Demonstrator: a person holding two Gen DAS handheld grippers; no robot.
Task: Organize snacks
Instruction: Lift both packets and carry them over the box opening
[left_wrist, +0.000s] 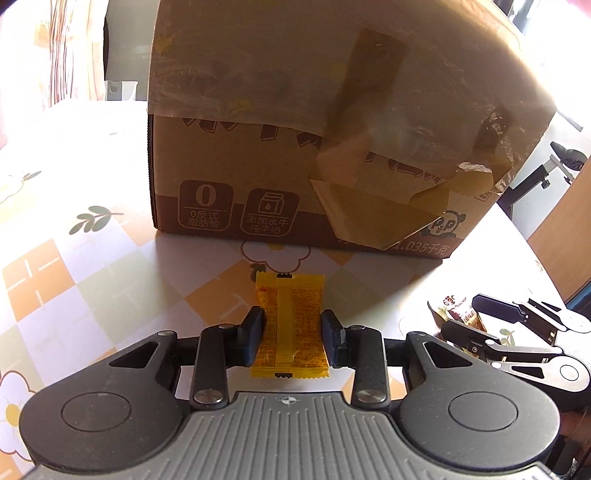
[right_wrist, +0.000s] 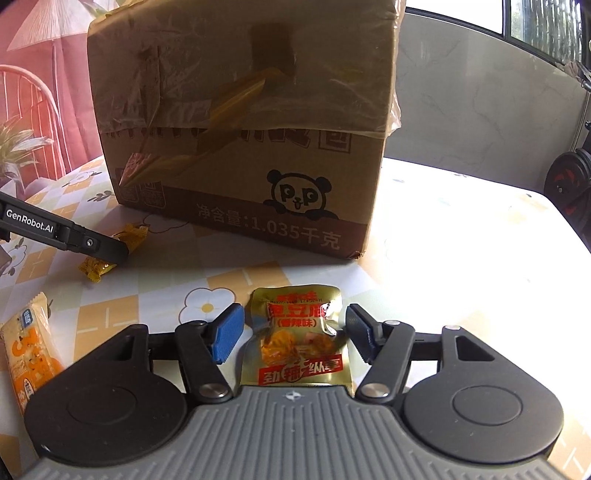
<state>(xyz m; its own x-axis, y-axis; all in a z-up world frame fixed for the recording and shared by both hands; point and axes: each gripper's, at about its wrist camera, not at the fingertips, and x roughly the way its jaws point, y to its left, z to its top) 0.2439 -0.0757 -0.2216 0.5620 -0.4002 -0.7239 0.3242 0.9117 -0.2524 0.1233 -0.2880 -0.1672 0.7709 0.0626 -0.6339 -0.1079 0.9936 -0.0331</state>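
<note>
A yellow snack packet (left_wrist: 290, 295) lies lengthwise between my left gripper's (left_wrist: 293, 332) dark pads, which press on its two long sides just above the flowered tablecloth (left_wrist: 74, 277). In the right wrist view that same packet (right_wrist: 96, 267) pokes out on both sides of one left finger (right_wrist: 92, 243). My right gripper (right_wrist: 295, 325) stands open around a gold foil snack pouch (right_wrist: 295, 354) lying flat on the cloth, with a small gap at the blue left pad (right_wrist: 229, 332). In the left wrist view the right gripper (left_wrist: 460, 314) straddles that pouch (left_wrist: 456, 308) at the far right.
A big taped cardboard box (right_wrist: 240, 110) with a panda print stands right behind both grippers, also filling the left wrist view (left_wrist: 295, 129). An orange snack bar (right_wrist: 29, 350) lies at the left. The table's edge (right_wrist: 554, 206) runs at the right, with weight plates (right_wrist: 569, 192) beyond.
</note>
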